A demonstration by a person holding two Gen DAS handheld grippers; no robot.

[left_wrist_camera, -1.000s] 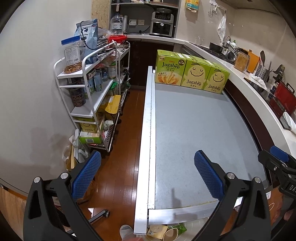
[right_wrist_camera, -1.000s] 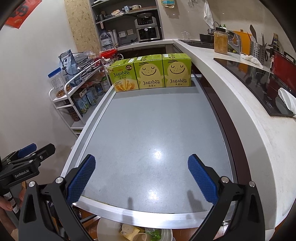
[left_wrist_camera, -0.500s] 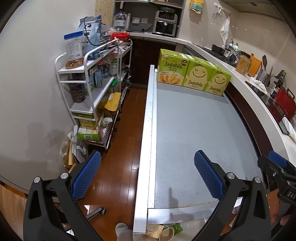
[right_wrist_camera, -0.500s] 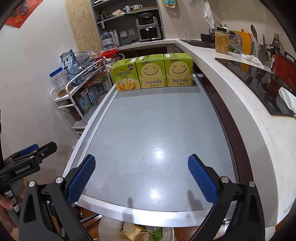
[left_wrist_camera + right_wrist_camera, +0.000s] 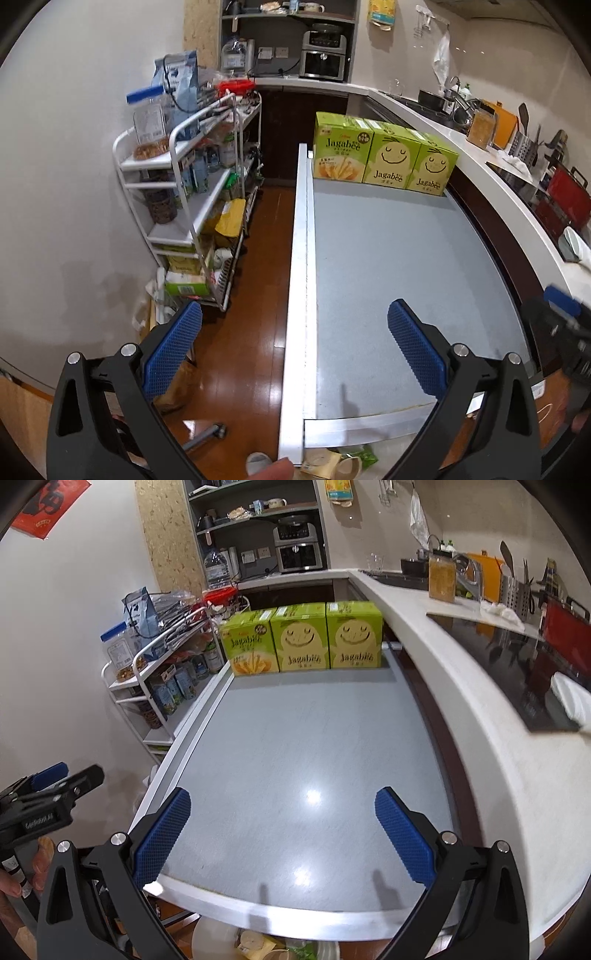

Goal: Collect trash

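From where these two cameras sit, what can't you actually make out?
- Trash below the table: both views cut it at the bottom edge, so the items are unclear.
- Right gripper in the left view: blurred and cut by the edge.
- Small print on the Jagabee boxes: too small and soft.
- Lower shelves of the rack: cluttered, items too small to identify.

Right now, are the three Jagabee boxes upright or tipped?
Upright: the Jagabee boxes stand side by side, printed faces vertical, on the grey table.

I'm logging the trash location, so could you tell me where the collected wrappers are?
The wrappers lie in a white container below the table's near edge, at the bottom of both views, just under the open tongs.
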